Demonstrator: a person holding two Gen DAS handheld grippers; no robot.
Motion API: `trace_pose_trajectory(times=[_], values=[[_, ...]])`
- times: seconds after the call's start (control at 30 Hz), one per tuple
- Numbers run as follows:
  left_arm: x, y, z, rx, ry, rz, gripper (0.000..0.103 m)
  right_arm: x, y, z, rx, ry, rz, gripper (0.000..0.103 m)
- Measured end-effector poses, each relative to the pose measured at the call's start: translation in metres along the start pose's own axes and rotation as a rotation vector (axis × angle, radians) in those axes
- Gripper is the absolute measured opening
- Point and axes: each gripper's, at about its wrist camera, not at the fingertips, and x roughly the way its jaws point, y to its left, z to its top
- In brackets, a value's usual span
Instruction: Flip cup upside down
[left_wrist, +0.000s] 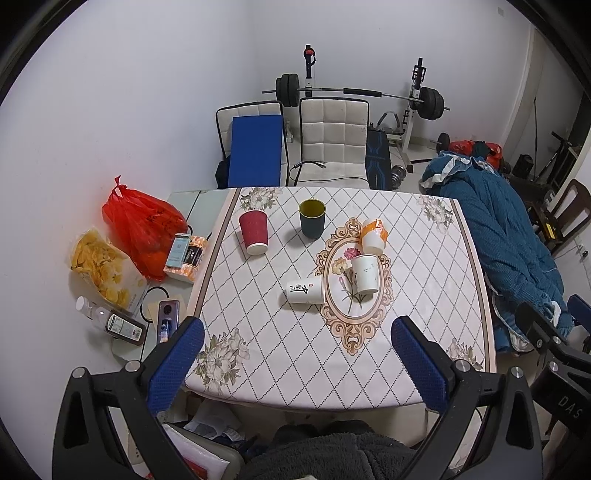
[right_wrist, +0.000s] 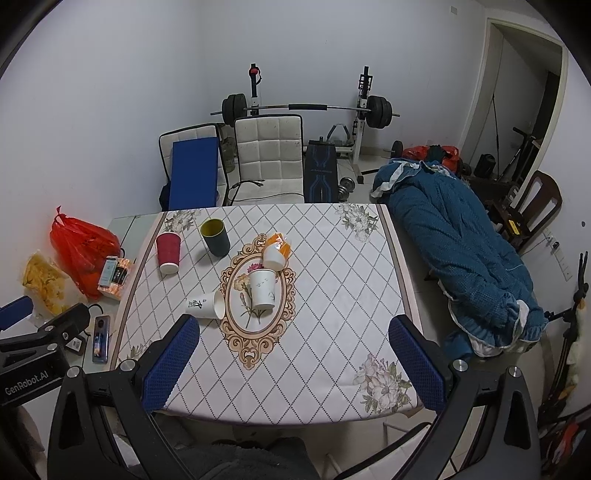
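Several cups stand or lie on the patterned tablecloth. A red ribbed paper cup stands mouth down at the far left. A dark cup with a yellow inside stands upright. A white cup with flower print stands upright in the middle. A white cup with a black character lies on its side. An orange-and-white cup lies tilted behind. My left gripper and right gripper are open and empty, above the table's near edge.
Left of the table lie a red plastic bag, a chip bag, boxes, a bottle and a phone. Two white chairs and a barbell rack stand behind. A blue quilt lies to the right.
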Motion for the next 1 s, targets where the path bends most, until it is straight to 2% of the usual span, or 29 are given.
trace_pose_trajectory(times=[0.7, 0.87, 1.0], values=[[0.0, -0.002, 0.005, -0.003, 0.004, 0.003, 0.103, 0.005, -0.005, -0.002, 0.003, 0.008, 0.011, 0.103], [0.013, -0.005, 0.003, -0.013, 0.011, 0.017, 0.103, 0.022, -0.008, -0.003, 0.006, 0.042, 0.022, 0.103], [0.039, -0.01, -0.008, -0.028, 0.028, 0.034, 0.103, 0.054, -0.01, -0.01, 0.0, 0.107, 0.024, 0.103]])
